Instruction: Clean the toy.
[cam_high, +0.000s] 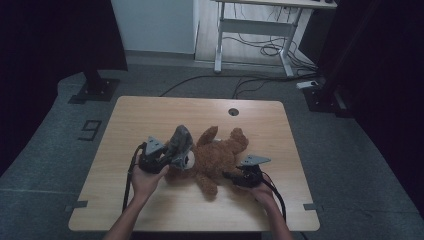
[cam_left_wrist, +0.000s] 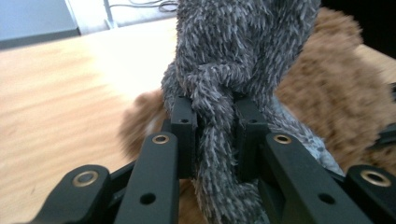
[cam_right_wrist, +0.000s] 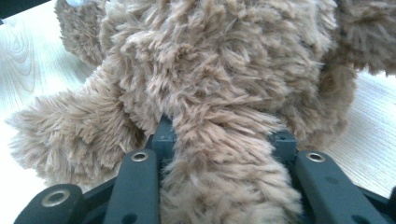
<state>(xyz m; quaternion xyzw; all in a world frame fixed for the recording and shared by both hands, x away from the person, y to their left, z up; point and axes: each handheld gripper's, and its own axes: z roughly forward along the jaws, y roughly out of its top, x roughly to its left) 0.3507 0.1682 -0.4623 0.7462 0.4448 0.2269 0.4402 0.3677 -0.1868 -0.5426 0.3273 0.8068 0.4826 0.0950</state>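
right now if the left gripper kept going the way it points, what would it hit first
The left gripper, shut on the grey fuzzy cloth, points at the brown teddy bear just behind it; it would likely meet the bear first, though depth is unclear.

teddy bear (cam_high: 220, 157) lying mid-table (cam_high: 150, 115), scarf (cam_high: 180, 141) over its left end, desk (cam_high: 255, 30) behind table

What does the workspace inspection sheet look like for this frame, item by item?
Surface: wooden table, with a round grommet hole near the far edge.
Job's things: brown teddy bear lying on the table; grey furry garment at its head.
Clutter: nothing seen.
Grippers: left gripper shut on the grey furry garment; right gripper shut on a limb of the bear.
Cables: one trails from each gripper; more lie on the floor.
Surroundings: white desk frame, dark stands, grey floor.
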